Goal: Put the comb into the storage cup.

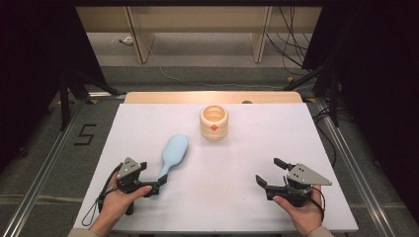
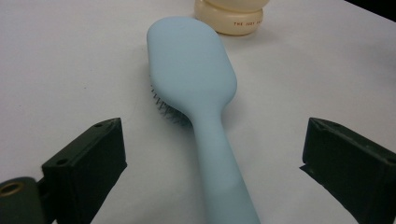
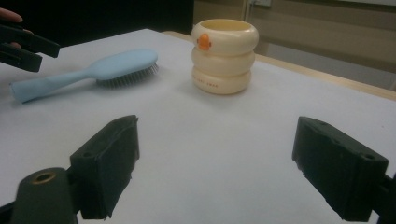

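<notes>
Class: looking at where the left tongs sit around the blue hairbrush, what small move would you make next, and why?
Probably close the left tongs on the hairbrush handle: their jaws stand open on either side of it, not touching it. The brush lies bristles-down on the table, so the handle is the easiest part to grip.

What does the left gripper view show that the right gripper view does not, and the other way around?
The left gripper view alone: the hairbrush's smooth back from close, its handle between the left gripper's open jaws, and red lettering low on the cream holder.
The right gripper view alone: the holder's open top and orange mark, and the right gripper, open over bare table.
Both: brush, bristles, holder, white table.
</notes>
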